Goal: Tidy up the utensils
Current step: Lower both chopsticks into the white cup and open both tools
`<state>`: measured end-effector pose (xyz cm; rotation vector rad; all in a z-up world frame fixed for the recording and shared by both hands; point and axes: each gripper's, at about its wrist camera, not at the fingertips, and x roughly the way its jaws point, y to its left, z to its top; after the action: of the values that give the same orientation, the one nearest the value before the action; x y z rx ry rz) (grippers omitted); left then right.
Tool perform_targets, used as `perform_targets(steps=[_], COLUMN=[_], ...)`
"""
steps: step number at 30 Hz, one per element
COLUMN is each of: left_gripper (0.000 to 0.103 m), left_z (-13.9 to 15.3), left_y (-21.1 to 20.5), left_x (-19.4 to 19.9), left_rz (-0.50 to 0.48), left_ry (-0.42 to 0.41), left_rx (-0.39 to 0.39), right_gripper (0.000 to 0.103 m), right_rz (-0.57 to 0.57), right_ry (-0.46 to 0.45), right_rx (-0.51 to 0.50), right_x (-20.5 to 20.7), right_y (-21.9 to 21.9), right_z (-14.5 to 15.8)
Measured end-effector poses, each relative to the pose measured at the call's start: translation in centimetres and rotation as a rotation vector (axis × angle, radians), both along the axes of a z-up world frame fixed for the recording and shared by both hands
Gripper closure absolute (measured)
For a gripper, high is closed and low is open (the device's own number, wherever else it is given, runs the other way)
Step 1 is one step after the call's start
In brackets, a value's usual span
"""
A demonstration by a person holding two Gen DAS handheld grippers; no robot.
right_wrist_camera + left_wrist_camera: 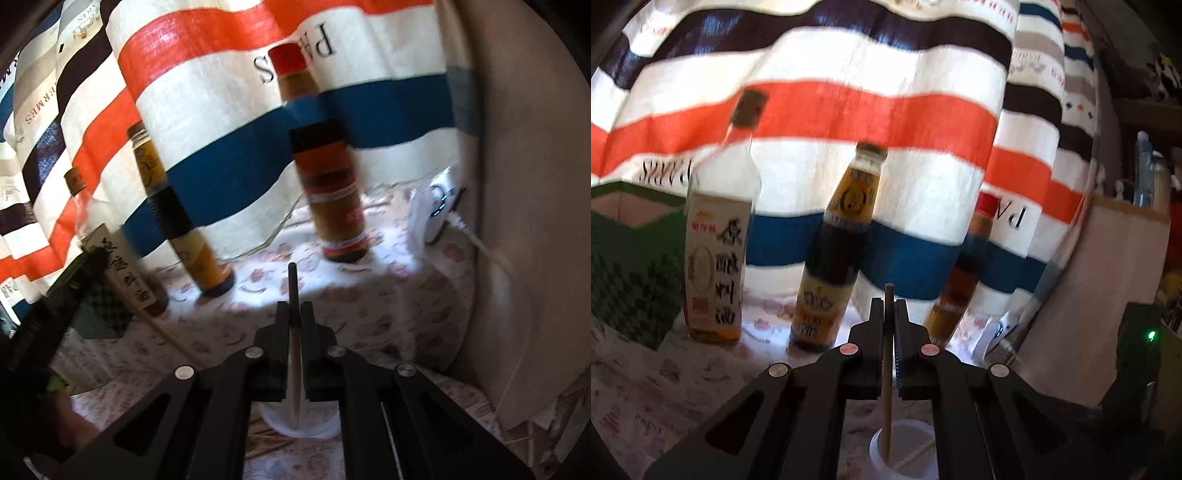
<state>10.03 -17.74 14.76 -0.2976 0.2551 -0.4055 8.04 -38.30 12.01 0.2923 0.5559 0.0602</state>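
Chopstick [887, 369] in the closed left claw [888, 306] hangs with its tip in the white cup [905, 454], and the right claw [294, 310], also closed on a stick [294, 354], hangs over the same cup [299, 424], so crowded sticks could tip it.

3 bottles [827, 251] along the striped cloth [849, 110], bare tabletop [665, 387] before them.
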Motion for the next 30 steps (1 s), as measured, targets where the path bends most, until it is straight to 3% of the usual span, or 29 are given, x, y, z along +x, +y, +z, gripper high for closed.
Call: perform_targets(steps=[5,12,14,16,18,21,25,30], left_gripper=[0.098,0.095,0.09,0.068,0.054,0.047,0.019,0.0], left_z=[-1.7,-2.3,-2.4,-2.2,-1.8,-1.0,0.2,1.2], left_y=[-0.2,0.2,0.2,0.2,0.3,1.0,2.7,5.0], left_x=[1.1,1.9,1.9,1.5,0.8,-0.4,-2.4,-5.7], left_rz=[0.007,-0.083,-0.098,-0.094,-0.072,-0.053,0.008,0.104], left_ry=[0.036,0.089,0.097,0.085,0.061,0.044,0.002,-0.078], left_rx=[0.07,0.084,0.076,0.087,0.104,0.12,0.143,0.233], right_gripper=[0.095,0.095,0.085,0.063,0.057,0.056,0.053,0.053], right_rz=[0.053,0.09,0.073,0.043,0.029,0.026,-0.031,-0.001], right_ry=[0.064,0.088,0.093,0.083,0.078,0.062,-0.009,-0.17], right_rx=[0.022,0.033,0.029,0.018,0.021,0.042,0.006,-0.063], right_x=[1.6,2.1,2.1,2.0,1.9,1.7,0.4,-2.9], right_y=[0.6,1.3,1.2,1.0,0.8,0.6,0.9,2.5], right_z=[-1.6,-2.2,-2.2,-2.1,-2.0,-1.7,-0.5,2.5])
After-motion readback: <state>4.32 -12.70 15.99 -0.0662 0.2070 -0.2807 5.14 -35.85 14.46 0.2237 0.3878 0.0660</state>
